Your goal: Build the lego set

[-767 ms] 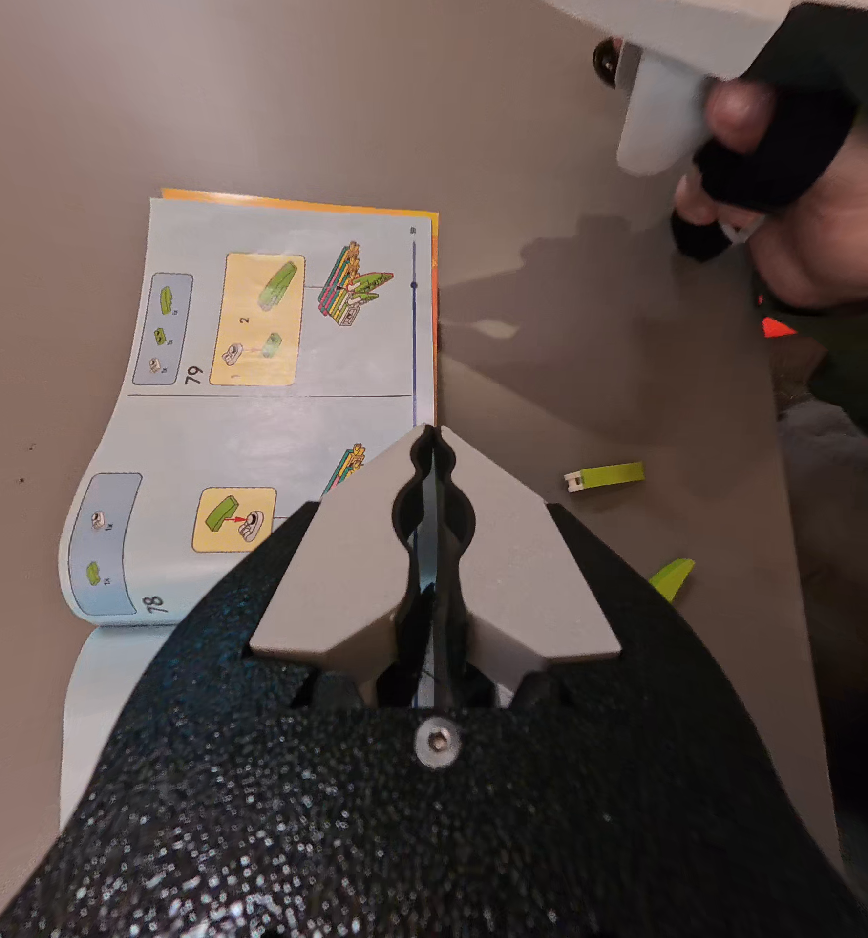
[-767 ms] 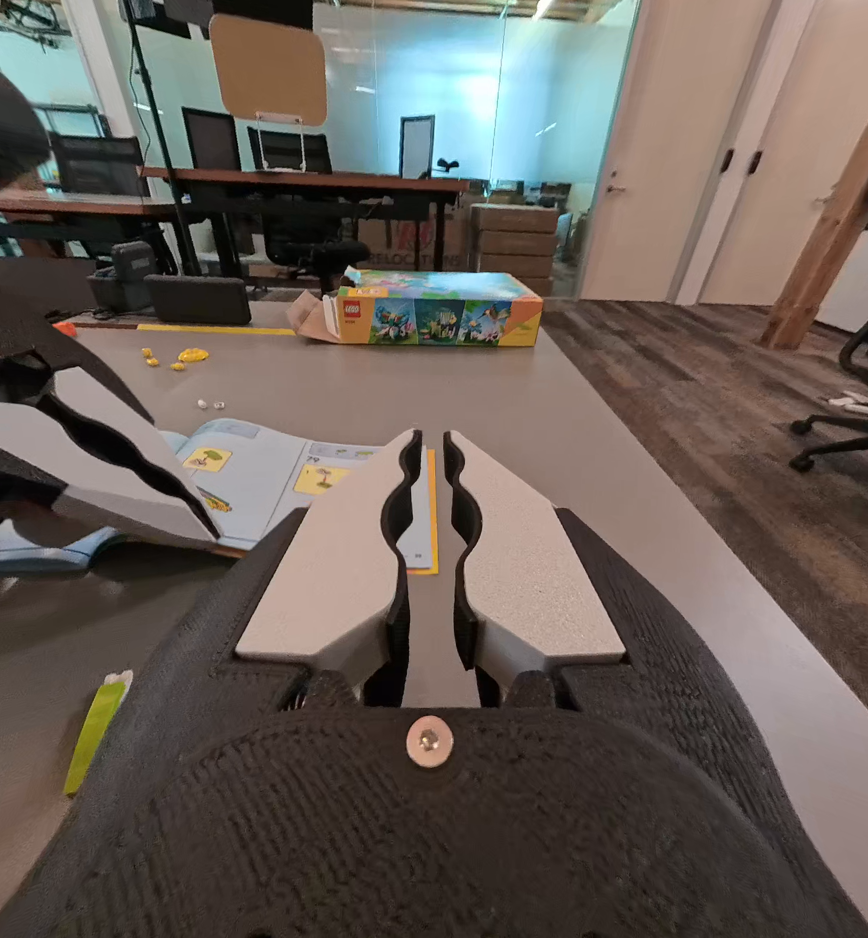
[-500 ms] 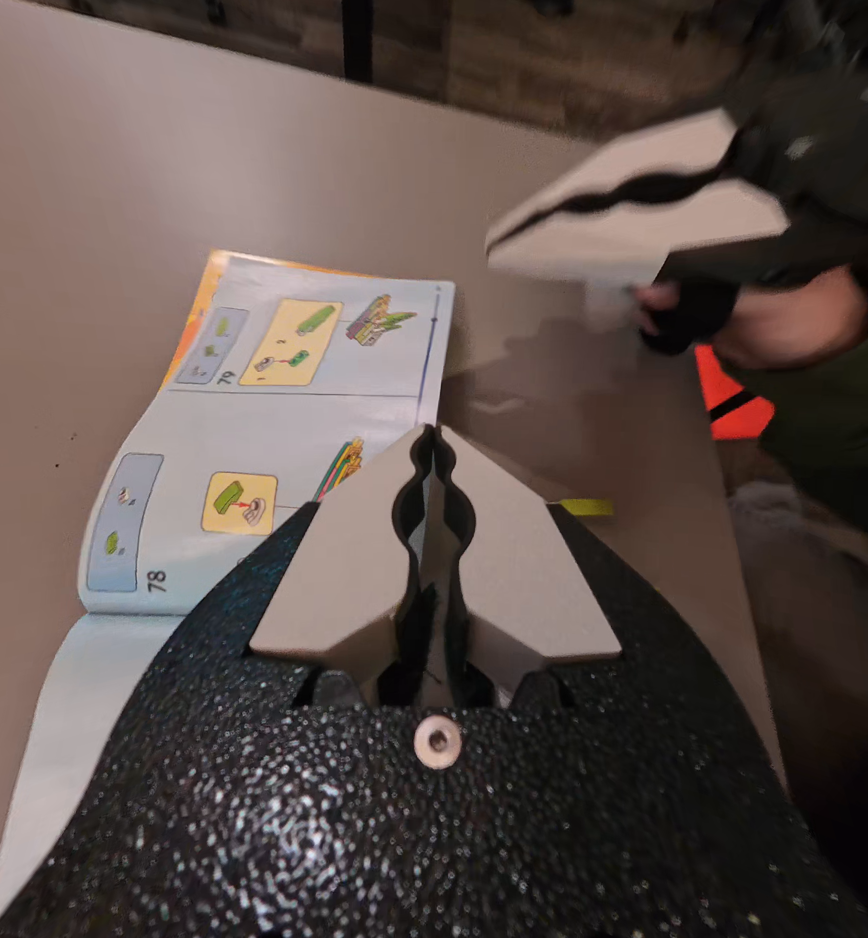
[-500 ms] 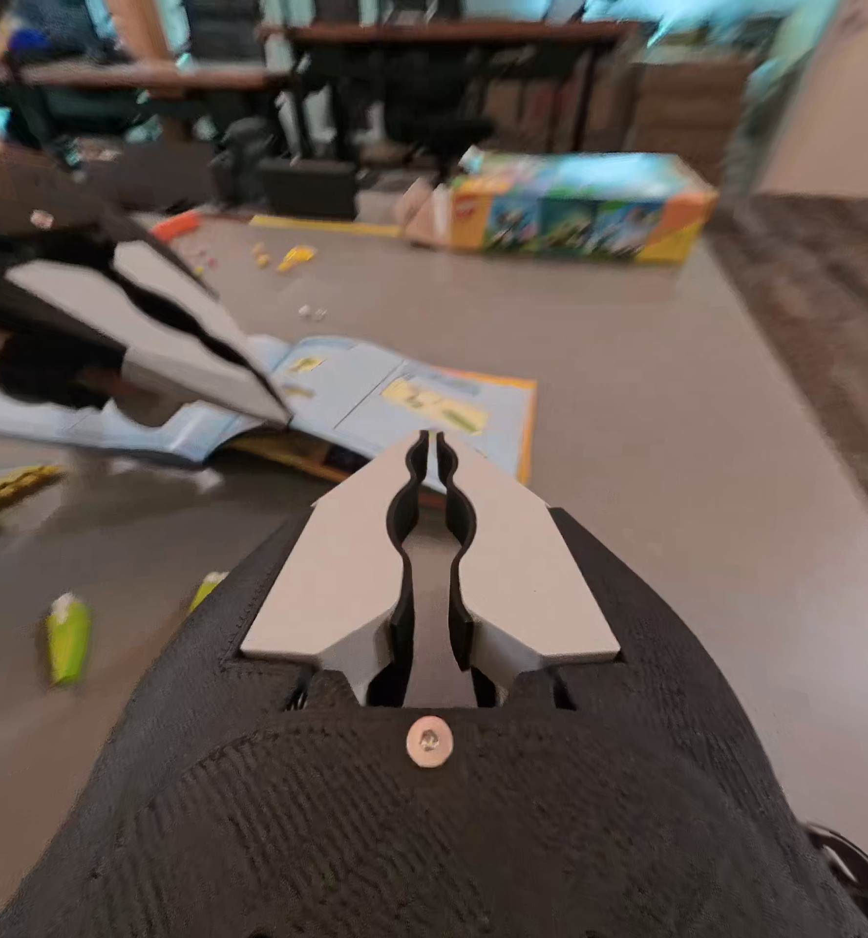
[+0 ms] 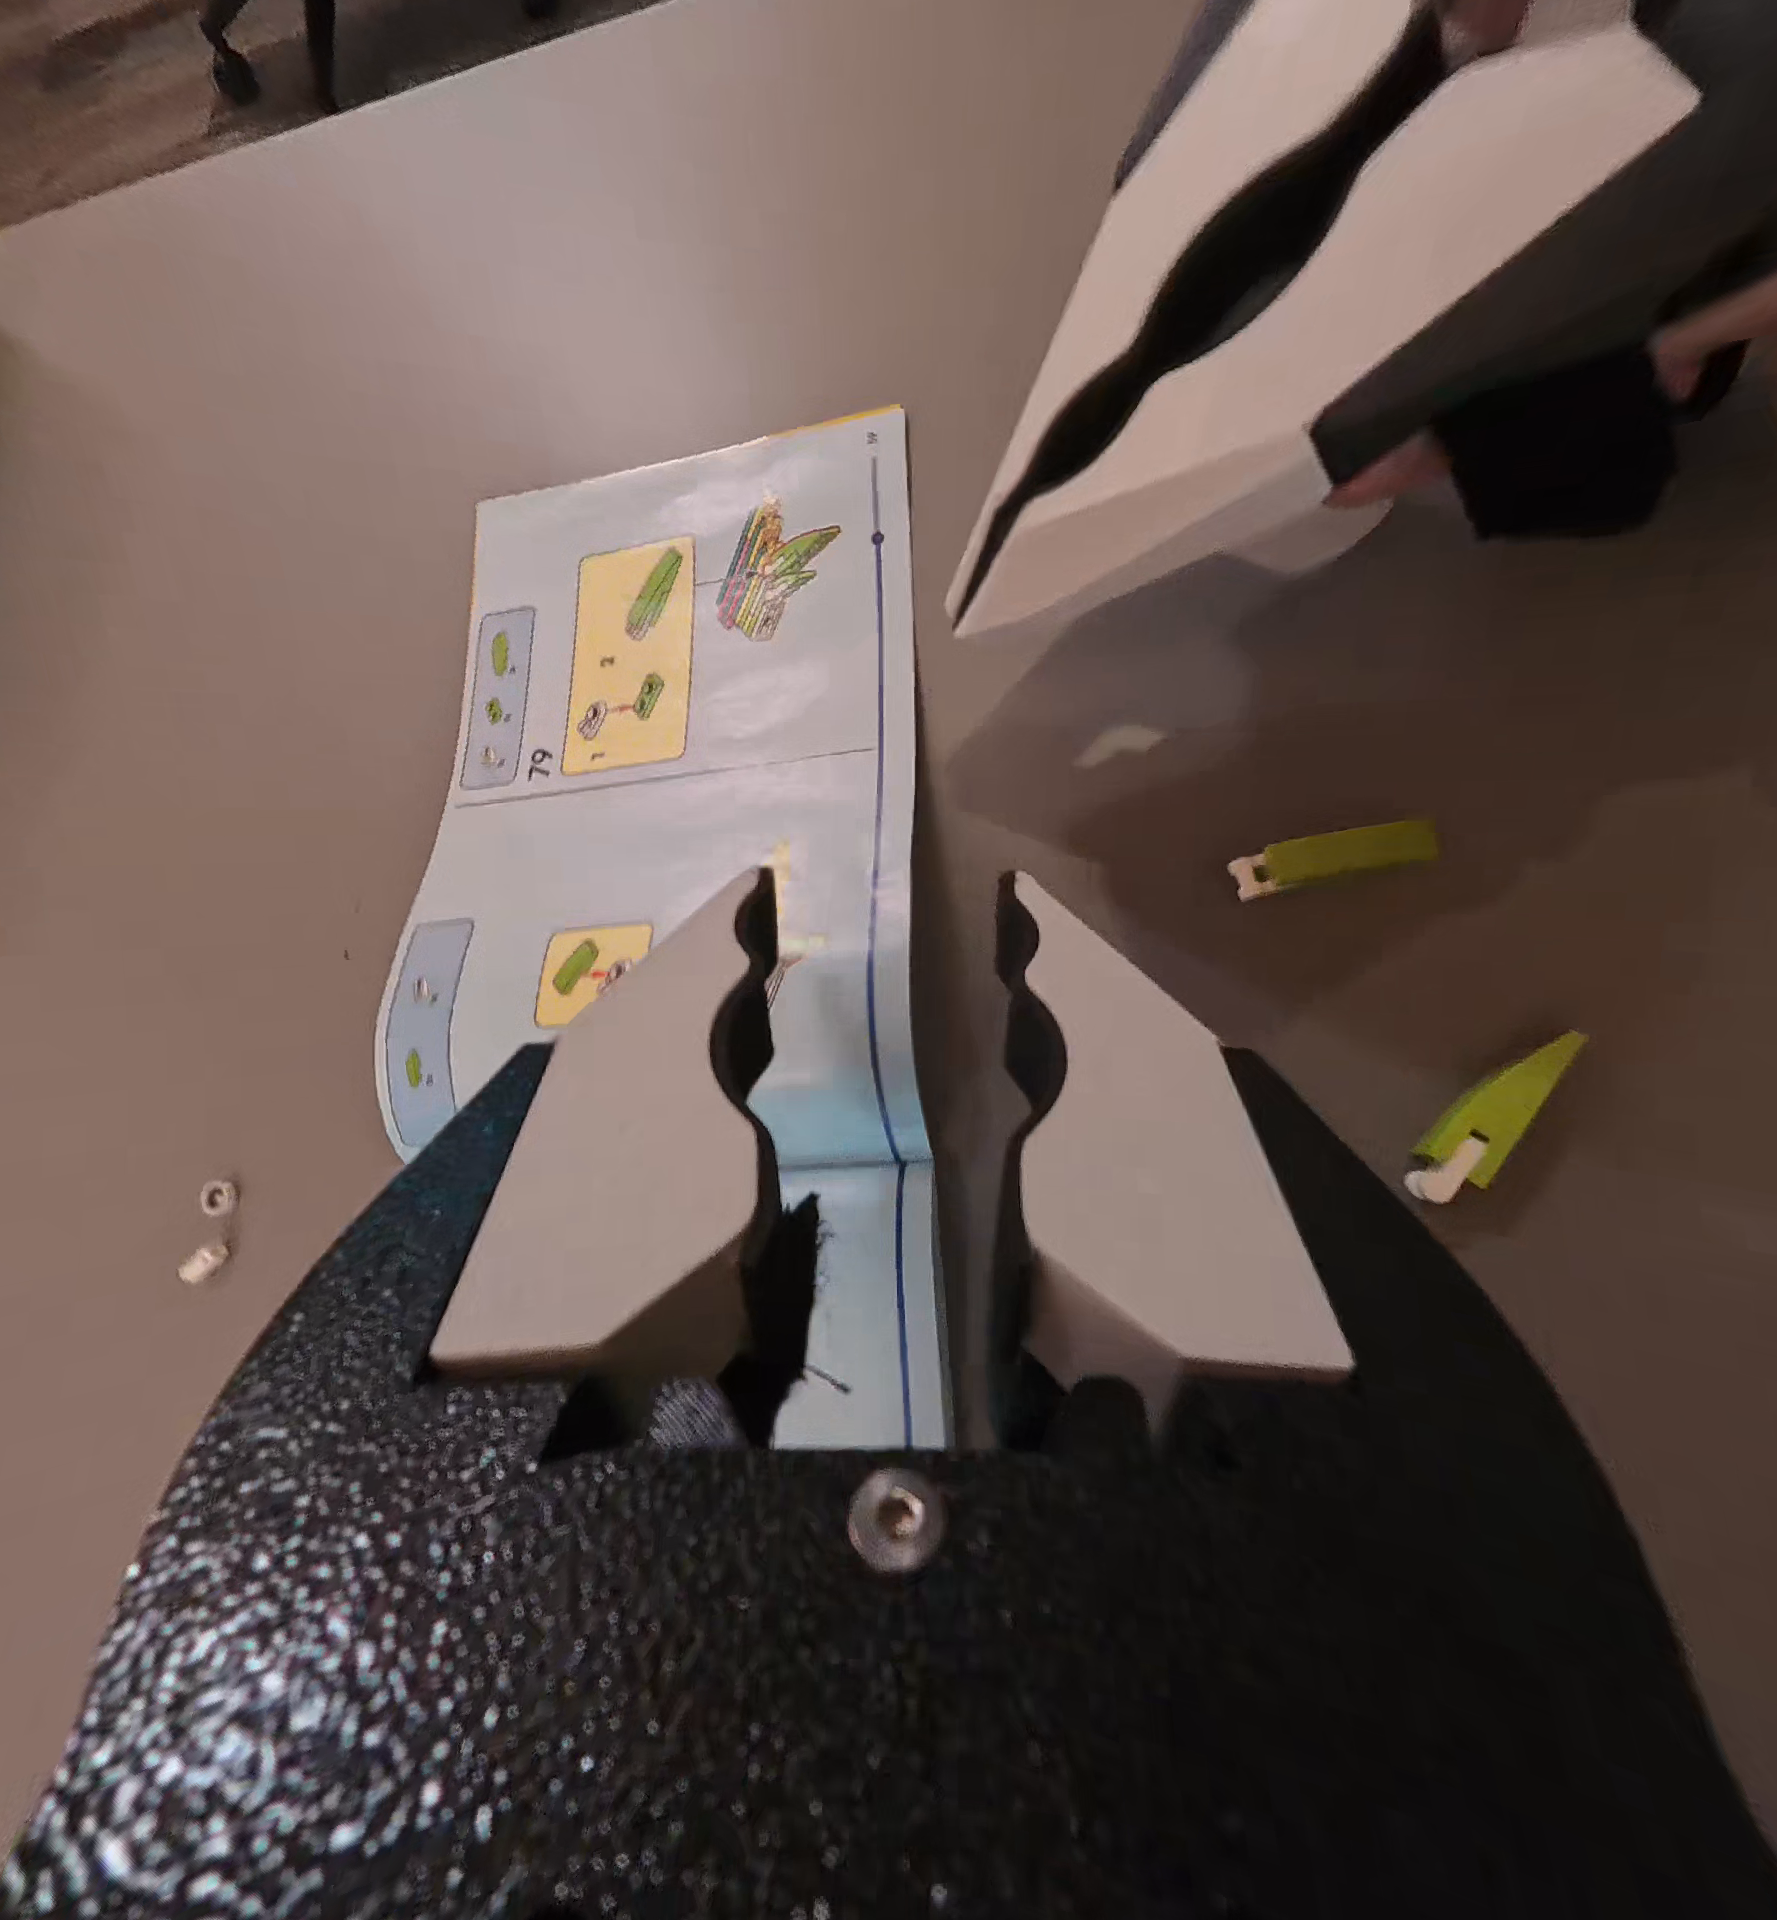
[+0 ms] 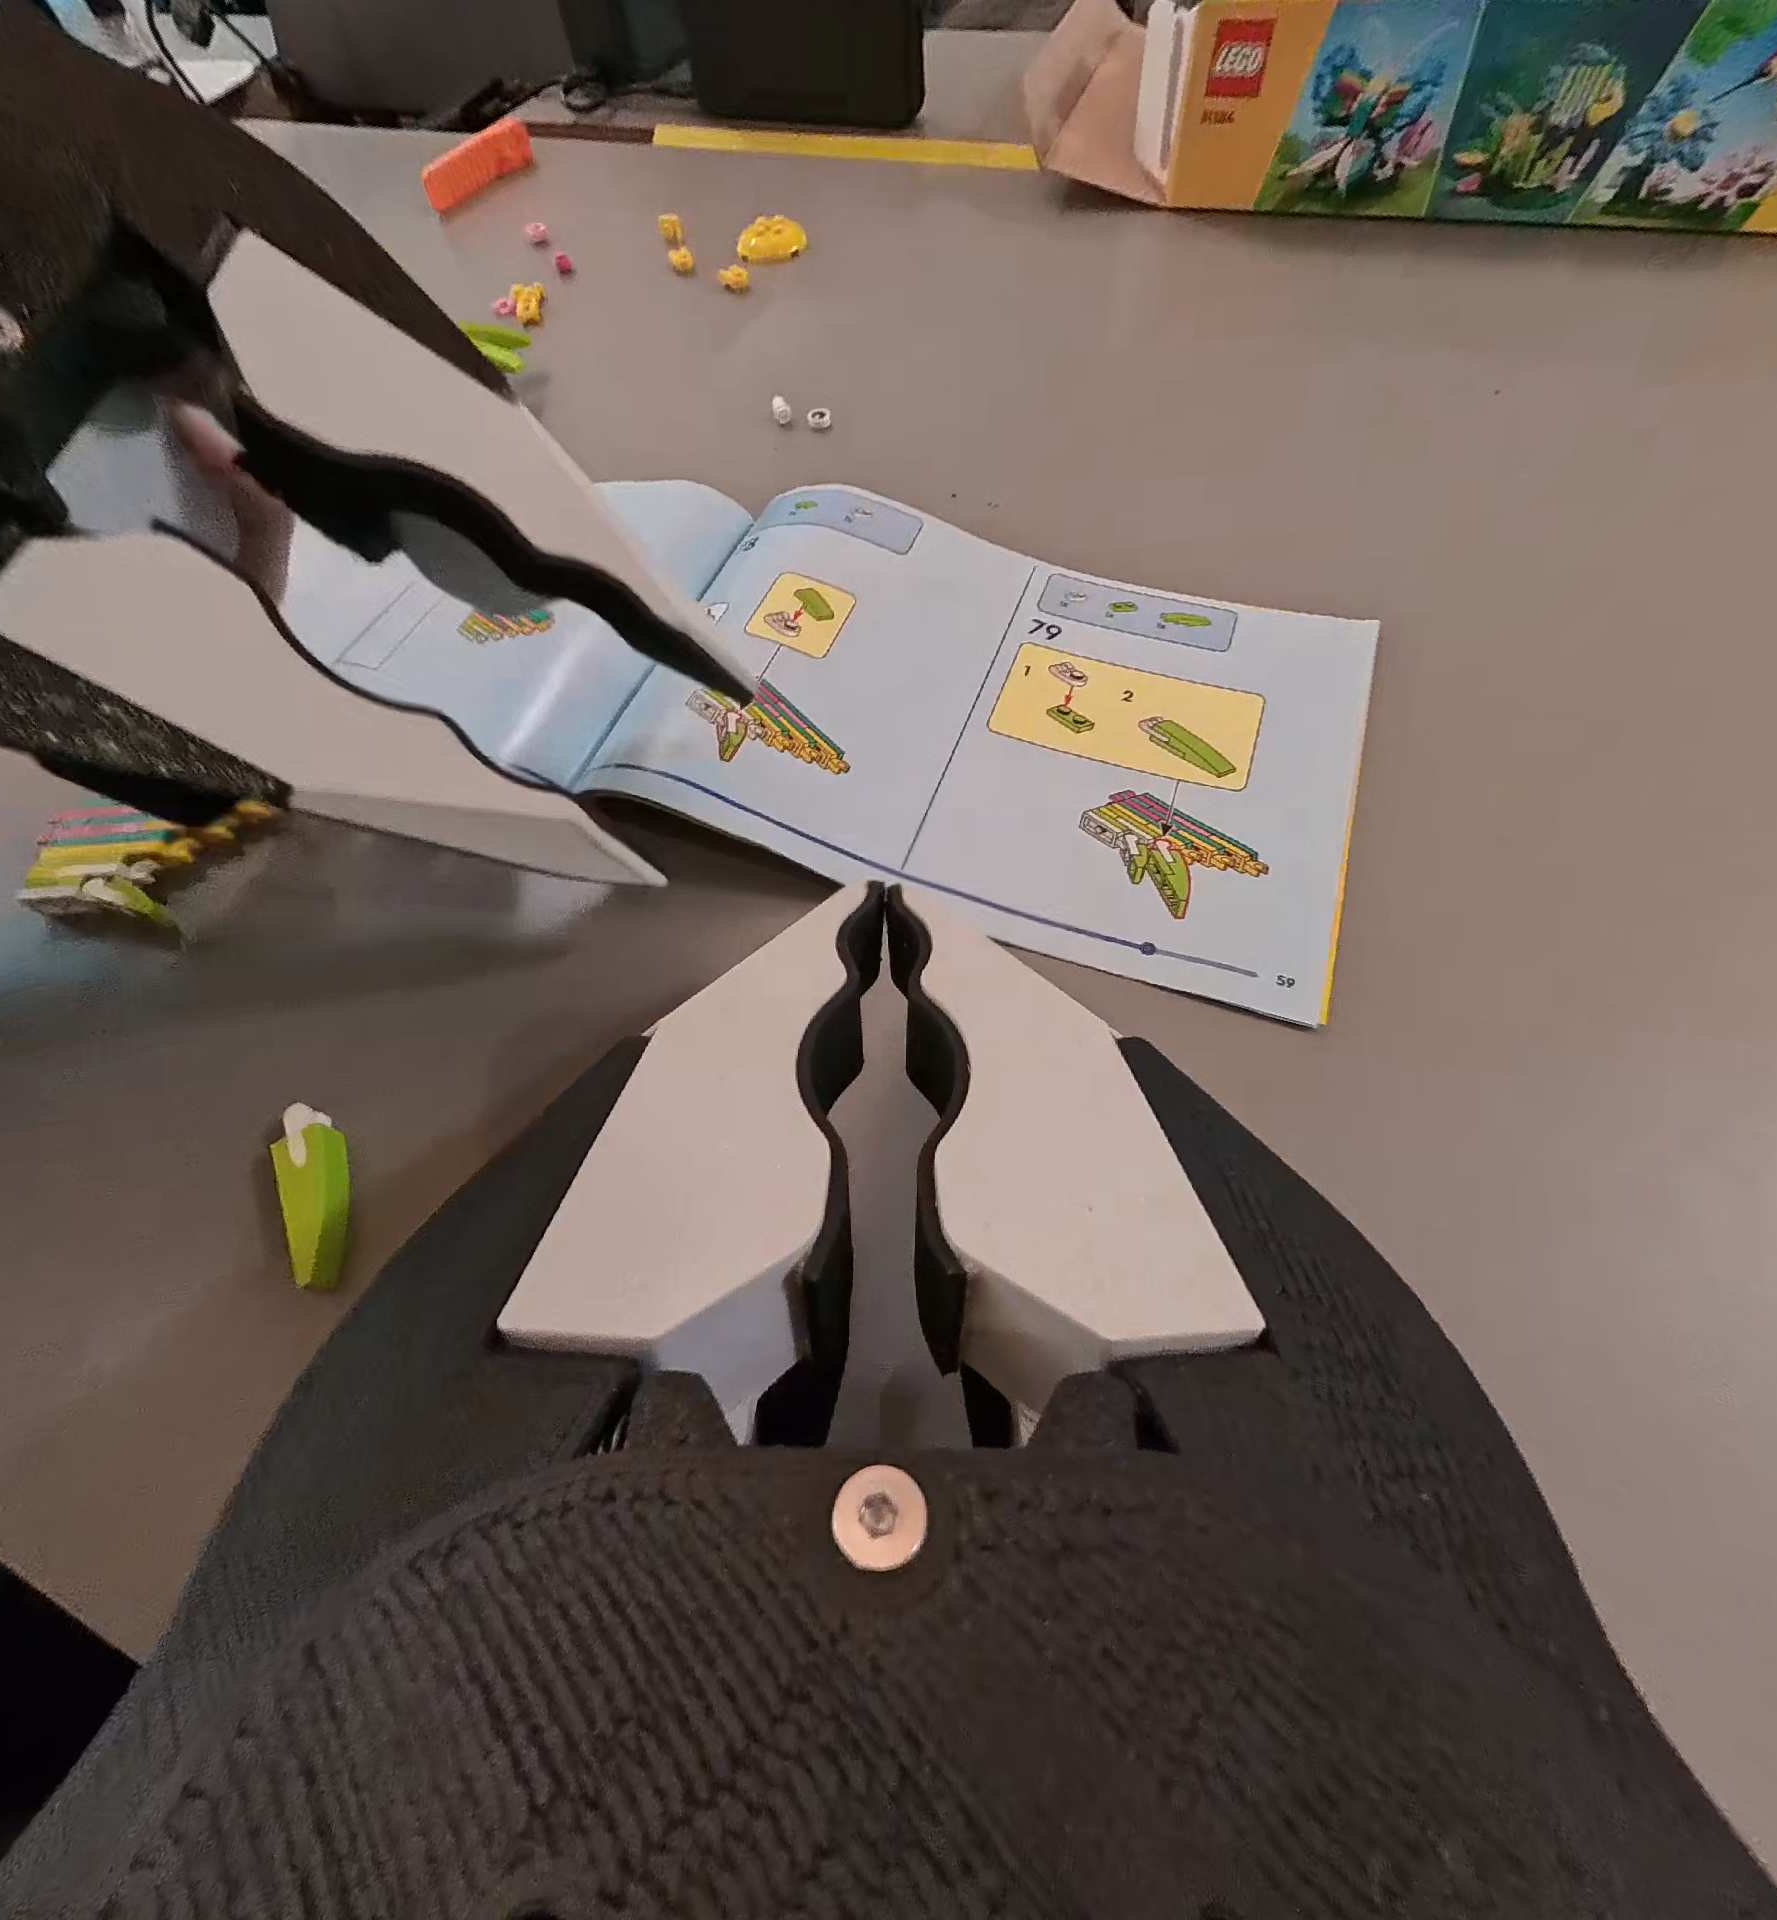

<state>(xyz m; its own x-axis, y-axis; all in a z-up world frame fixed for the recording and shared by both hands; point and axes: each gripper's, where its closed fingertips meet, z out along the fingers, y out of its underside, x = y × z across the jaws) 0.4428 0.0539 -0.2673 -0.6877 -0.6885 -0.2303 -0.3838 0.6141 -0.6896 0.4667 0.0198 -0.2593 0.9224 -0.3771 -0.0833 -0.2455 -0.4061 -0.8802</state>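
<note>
My left gripper (image 5: 884, 883) is open and empty, hovering over the open instruction booklet (image 5: 676, 665). In the right wrist view it (image 6: 702, 790) reaches in from the left above the booklet (image 6: 1071, 727). My right gripper (image 6: 879, 894) is shut and empty, just short of the booklet's near edge; it shows at the upper right of the left wrist view (image 5: 967, 613). Two lime green wedge pieces (image 5: 1331, 857) (image 5: 1497, 1117) lie on the table right of the booklet; one shows in the right wrist view (image 6: 312, 1205). A partly built striped assembly (image 6: 115, 852) lies under the left gripper.
The set's box (image 6: 1486, 114) stands at the far right. An orange brick separator (image 6: 473, 161), yellow pieces (image 6: 770, 239) and two tiny white pieces (image 6: 801, 414) lie beyond the booklet. The white pieces (image 5: 209, 1226) also lie left of my left gripper.
My left gripper has opened from shut. My right gripper has closed from slightly open, tilted down toward the table and come closer to the booklet.
</note>
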